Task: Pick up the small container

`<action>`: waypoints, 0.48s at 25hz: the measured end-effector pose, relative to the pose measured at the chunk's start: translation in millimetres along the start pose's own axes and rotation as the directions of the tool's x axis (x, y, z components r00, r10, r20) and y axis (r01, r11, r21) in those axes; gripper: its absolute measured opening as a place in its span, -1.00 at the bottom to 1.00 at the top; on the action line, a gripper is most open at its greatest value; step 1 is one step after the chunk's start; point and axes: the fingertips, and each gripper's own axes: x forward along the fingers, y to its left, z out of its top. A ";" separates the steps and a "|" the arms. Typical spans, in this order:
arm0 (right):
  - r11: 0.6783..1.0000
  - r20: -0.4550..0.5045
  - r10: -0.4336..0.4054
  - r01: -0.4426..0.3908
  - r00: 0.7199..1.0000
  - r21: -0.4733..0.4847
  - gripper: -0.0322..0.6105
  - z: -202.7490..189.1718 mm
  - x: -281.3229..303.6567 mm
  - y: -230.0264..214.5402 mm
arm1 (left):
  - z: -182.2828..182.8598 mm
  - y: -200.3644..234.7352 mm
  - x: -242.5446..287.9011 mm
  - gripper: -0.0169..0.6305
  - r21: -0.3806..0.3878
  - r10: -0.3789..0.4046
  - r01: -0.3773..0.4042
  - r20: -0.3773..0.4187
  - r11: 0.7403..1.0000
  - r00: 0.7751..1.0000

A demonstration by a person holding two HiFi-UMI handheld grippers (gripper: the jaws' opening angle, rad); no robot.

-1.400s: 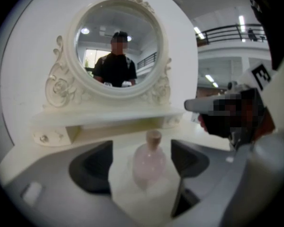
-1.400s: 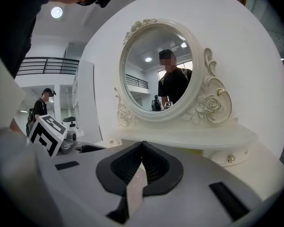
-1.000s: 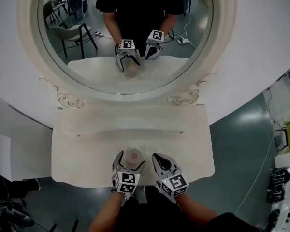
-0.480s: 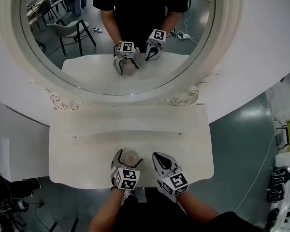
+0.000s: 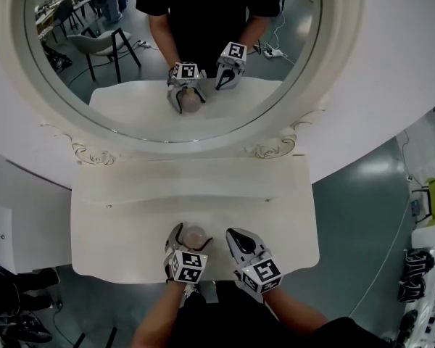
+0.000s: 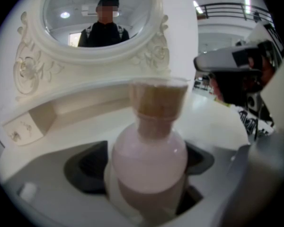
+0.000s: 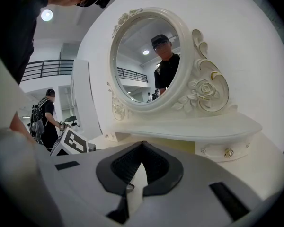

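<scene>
Item: small container (image 6: 149, 155), a pink round-bodied bottle with tan cap, upright between the jaws of the left hand-held gripper (image 5: 193, 232), pads pressed to both sides. Also: right hand-held gripper (image 7: 142, 148), just right of the left one, jaws together, nothing between. Status: grasp apparently made; clearance from the white surface (image 5: 123, 223) not discernible; lift probably remaining.

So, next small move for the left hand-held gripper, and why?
Probably lift straight up: the left hand-held gripper has its jaws against both sides of the upright small container, which looks to rest on the dresser top.
</scene>
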 end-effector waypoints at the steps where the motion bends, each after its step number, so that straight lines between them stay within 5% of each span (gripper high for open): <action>1: 1.000 0.000 -0.001 0.001 1.000 0.002 -0.88 -0.6 0.1 -0.2 | -0.1 -0.1 0.7 0.49 0.001 -0.003 0.003 -0.001 1.000 1.000; 6: 1.000 0.002 -0.002 0.002 1.000 0.009 -0.88 -0.3 0.1 3.2 | 1.9 -1.3 -2.3 0.29 0.021 -0.011 0.010 0.013 1.000 1.000; 12: 1.000 0.005 0.000 0.000 1.000 0.004 -0.88 0.3 -3.4 8.1 | 3.7 1.6 -4.7 0.29 0.014 0.006 -0.007 0.037 1.000 0.999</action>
